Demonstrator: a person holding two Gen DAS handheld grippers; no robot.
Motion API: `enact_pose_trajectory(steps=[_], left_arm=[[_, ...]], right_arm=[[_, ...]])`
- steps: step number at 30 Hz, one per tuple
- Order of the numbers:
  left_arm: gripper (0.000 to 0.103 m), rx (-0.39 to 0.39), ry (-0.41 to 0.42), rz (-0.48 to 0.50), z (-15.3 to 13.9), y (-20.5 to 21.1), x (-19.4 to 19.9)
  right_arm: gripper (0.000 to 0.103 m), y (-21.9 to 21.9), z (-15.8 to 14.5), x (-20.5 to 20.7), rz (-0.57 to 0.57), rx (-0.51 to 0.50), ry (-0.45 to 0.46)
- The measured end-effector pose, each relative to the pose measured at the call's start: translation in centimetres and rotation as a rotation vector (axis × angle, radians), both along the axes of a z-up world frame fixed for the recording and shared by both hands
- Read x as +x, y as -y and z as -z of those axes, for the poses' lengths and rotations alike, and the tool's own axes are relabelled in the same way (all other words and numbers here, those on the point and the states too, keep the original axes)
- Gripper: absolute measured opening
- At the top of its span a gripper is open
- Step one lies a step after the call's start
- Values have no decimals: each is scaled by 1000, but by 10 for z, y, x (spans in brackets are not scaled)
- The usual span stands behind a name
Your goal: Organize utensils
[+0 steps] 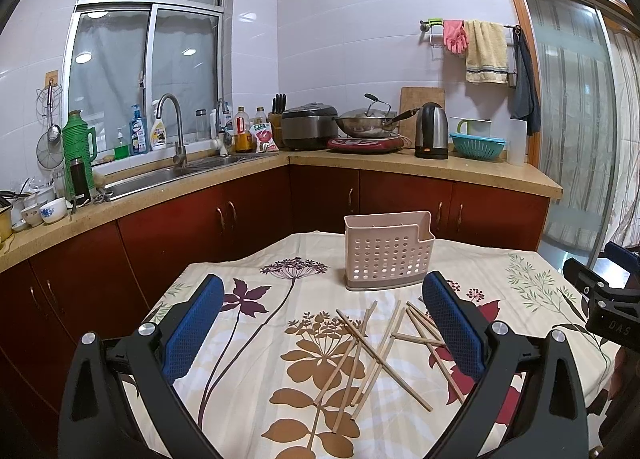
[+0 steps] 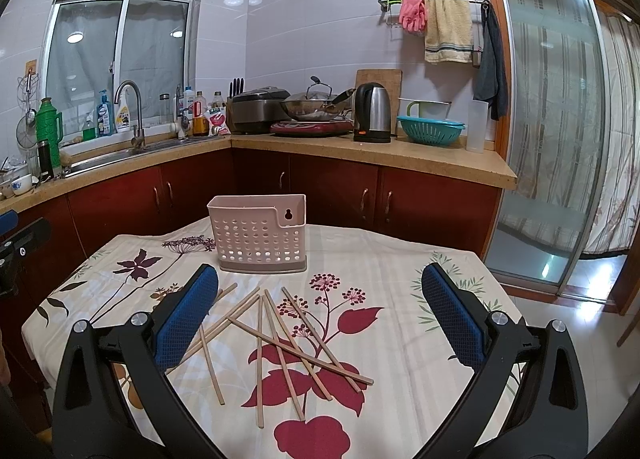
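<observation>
Wooden chopsticks, loosely crossed, are laid on the floral tablecloth near the cameras. A pink perforated utensil holder is stood upright beyond them, apart. The left gripper and right gripper are held wide apart above the table, nothing clamped.

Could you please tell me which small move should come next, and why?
Probably lower the open right gripper onto one of the loose chopsticks: they lie scattered and crossed on the tablecloth, neither gripper holds anything, and the pink holder looks empty.
</observation>
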State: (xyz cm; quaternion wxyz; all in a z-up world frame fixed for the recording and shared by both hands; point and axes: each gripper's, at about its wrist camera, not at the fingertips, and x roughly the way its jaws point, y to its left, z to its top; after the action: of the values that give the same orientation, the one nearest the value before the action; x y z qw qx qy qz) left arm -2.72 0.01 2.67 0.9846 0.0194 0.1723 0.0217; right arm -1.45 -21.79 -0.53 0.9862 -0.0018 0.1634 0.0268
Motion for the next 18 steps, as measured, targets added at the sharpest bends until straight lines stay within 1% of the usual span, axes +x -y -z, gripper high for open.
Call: enact_pose_trajectory(steps=[18], left_arm=[[97,6,-26,-5,10,2,5]], right_arm=[[99,6,8,2,0,-4,-19]])
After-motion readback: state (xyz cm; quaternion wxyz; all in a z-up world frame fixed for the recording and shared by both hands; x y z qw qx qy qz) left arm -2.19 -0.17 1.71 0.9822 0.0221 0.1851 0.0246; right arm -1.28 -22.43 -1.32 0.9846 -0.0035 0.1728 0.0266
